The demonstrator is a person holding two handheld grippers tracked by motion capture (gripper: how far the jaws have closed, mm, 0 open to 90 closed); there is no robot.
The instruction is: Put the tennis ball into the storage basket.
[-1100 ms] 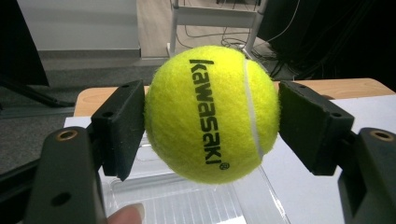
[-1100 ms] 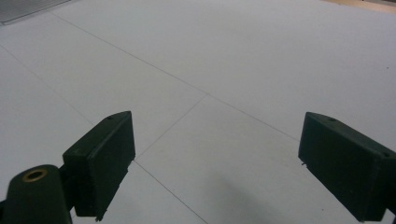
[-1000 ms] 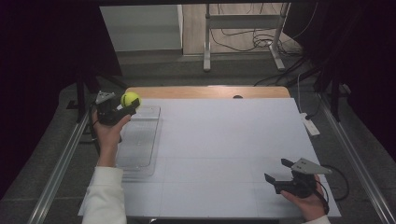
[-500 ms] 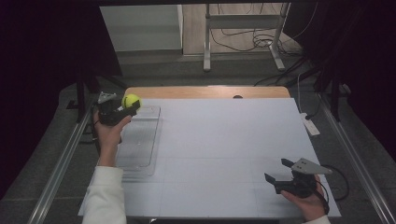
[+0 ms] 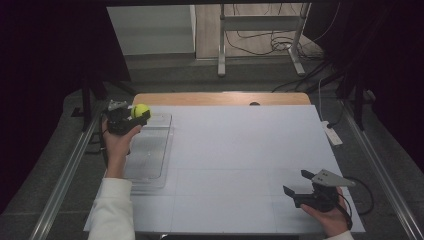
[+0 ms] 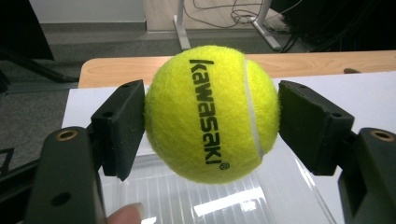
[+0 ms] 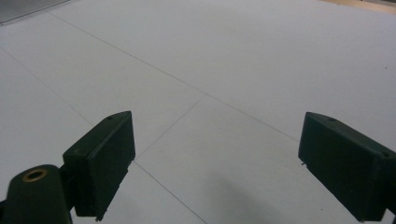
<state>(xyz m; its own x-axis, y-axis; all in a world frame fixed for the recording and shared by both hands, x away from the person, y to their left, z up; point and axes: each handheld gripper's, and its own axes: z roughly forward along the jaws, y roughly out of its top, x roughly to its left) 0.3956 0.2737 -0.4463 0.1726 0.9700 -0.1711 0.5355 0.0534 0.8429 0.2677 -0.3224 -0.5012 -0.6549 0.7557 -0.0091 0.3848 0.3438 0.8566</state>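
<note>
White sheeting covers the table (image 5: 240,150); from above, your left gripper (image 5: 131,118) pinches the tennis ball (image 5: 140,110) over the clear tray's (image 5: 150,165) far end. Left gripper view: pads (image 6: 119,126) press the ball (image 6: 212,107). Right gripper view: right gripper (image 7: 215,163) spread wide over bare sheet.

Left gripper (image 6: 210,116): black, blocky rectangular pads, brass-ringed screw holes. Right gripper (image 5: 296,188): black, grey three-cornered top plate, trailing black cable. White long sleeve (image 5: 112,210) on left arm.
</note>
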